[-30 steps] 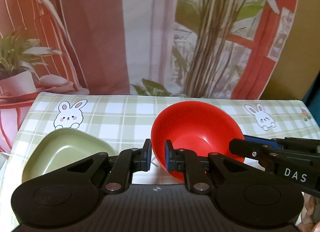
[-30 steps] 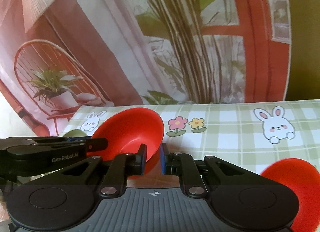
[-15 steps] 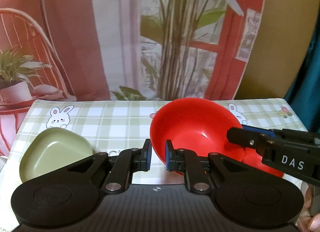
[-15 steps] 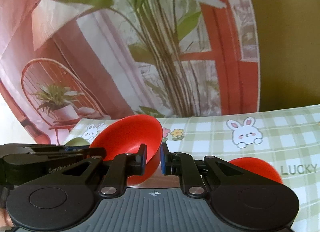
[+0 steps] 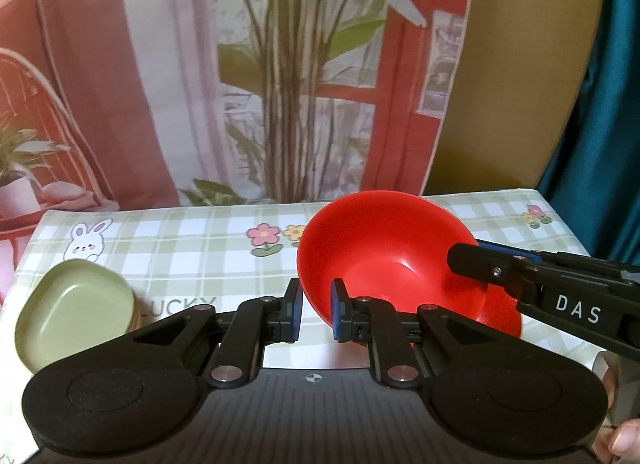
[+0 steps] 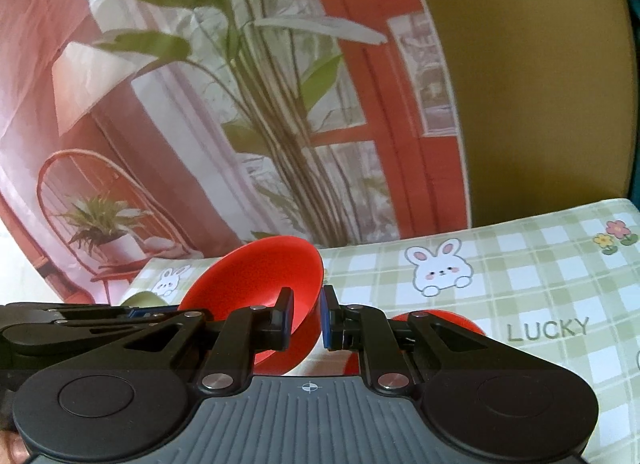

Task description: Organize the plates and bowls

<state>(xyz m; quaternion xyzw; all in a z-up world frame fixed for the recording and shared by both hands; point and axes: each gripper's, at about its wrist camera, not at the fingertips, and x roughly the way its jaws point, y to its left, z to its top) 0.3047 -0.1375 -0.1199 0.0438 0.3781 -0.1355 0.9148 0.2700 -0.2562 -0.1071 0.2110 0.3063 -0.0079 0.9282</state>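
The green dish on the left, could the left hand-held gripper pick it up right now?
Probably not: the left hand-held gripper is shut on the red bowl; the green dish sits off to its left.

A checked tablecloth (image 5: pixel 192 248) with bunnies, flowers and "LUCKY" covers the table. Behind hangs a printed backdrop (image 5: pixel 248 75) showing plants, a chair and a red window.

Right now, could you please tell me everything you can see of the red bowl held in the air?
The red bowl looks like smooth, glossy plastic, round, deep and empty. It is tilted, lifted above the checked tablecloth. The left gripper and right gripper each pinch its rim on opposite sides. Another red dish lies below it.
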